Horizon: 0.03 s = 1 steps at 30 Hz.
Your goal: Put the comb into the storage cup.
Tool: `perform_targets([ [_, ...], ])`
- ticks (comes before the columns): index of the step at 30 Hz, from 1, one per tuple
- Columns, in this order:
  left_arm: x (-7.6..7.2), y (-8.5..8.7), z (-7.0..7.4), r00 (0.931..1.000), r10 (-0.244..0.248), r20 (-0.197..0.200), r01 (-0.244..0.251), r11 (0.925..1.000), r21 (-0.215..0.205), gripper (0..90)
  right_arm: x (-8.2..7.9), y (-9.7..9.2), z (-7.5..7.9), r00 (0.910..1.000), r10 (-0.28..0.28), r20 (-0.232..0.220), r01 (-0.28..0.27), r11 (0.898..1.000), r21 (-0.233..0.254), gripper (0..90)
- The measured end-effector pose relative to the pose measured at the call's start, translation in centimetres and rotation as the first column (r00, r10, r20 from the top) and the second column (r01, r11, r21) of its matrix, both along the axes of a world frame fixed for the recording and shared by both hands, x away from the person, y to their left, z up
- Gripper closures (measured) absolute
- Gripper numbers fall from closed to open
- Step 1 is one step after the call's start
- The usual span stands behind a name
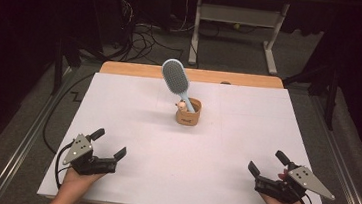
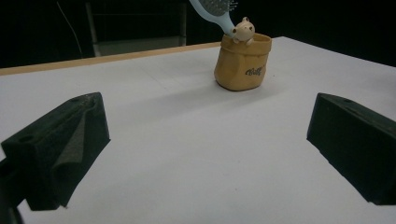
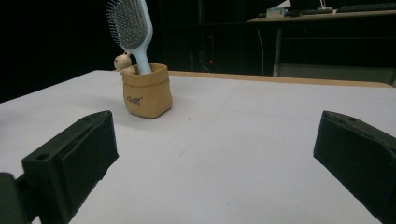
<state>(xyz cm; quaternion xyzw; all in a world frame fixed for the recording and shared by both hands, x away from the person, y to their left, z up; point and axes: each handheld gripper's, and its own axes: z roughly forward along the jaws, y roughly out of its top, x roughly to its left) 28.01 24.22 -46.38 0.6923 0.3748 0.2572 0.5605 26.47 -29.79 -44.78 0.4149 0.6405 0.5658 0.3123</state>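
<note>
Resting on table (image 1: 131, 127), left gripper (image 1: 112, 145), right gripper (image 1: 265, 163), fingers spread wide, holding nothing

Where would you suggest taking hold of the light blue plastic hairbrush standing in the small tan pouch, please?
Probably on the light blue plastic hairbrush at the narrow neck just above the rim of the small tan pouch. Its handle end sits inside the pouch and the wide bristled head leans up and back-left, so a grip from above and the near side, with either open tongs, looks best for lifting it out along its lean.
</note>
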Motion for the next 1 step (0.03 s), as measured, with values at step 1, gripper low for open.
perform_targets([
  [1, 0.01, 0.00, 0.02, 1.0000, 0.001, 0.002, -0.001, 1.0000, 0.001, 0.0, -0.08, 0.00, 0.02, 1.0000, 0.002, -0.002, -0.002, 1.000, 0.001, 0.4],
])
